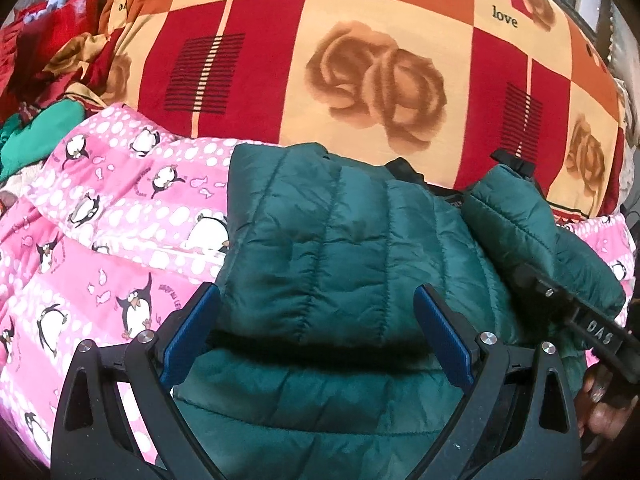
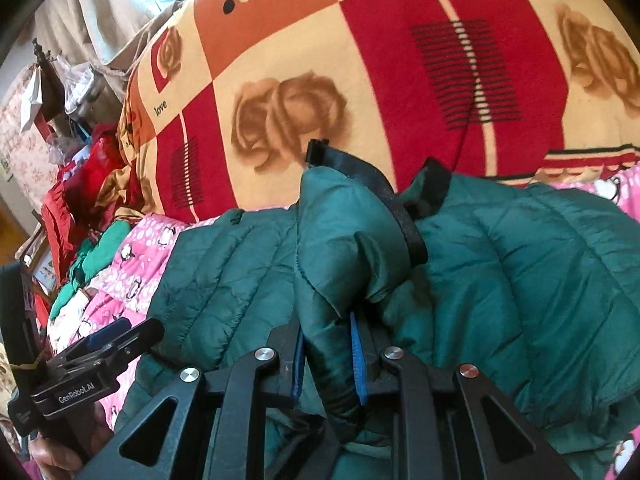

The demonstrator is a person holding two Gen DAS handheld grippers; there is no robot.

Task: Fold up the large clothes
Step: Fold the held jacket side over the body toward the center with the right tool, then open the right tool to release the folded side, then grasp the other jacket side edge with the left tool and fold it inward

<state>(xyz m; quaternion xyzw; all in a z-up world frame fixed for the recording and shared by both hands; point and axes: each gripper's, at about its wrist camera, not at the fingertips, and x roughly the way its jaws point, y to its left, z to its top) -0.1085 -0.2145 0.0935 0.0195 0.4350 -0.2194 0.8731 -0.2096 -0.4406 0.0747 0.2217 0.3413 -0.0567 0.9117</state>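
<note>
A dark green quilted jacket [image 1: 320, 240] lies partly folded on a pink penguin-print blanket [image 1: 100, 264]. My left gripper [image 1: 318, 320] stands open just above the jacket's folded body, its blue pads wide apart and touching nothing. My right gripper [image 2: 328, 356] is shut on a fold of the jacket's sleeve [image 2: 344, 240]. The sleeve stands up from the jaws, and its black cuff [image 2: 400, 208] curls over the top. In the left wrist view the lifted sleeve [image 1: 516, 220] drapes over the right gripper's black body [image 1: 580, 316] at the right. The left gripper [image 2: 128, 332] shows at the lower left of the right wrist view.
Beyond the jacket spreads a red, orange and cream checked bedspread [image 1: 360, 60] with rose prints. Red and green clothes [image 1: 48, 80] are piled at the far left. A person's hand [image 1: 600, 408] holds the right gripper's handle. Curtains and clutter [image 2: 72, 72] stand past the bed.
</note>
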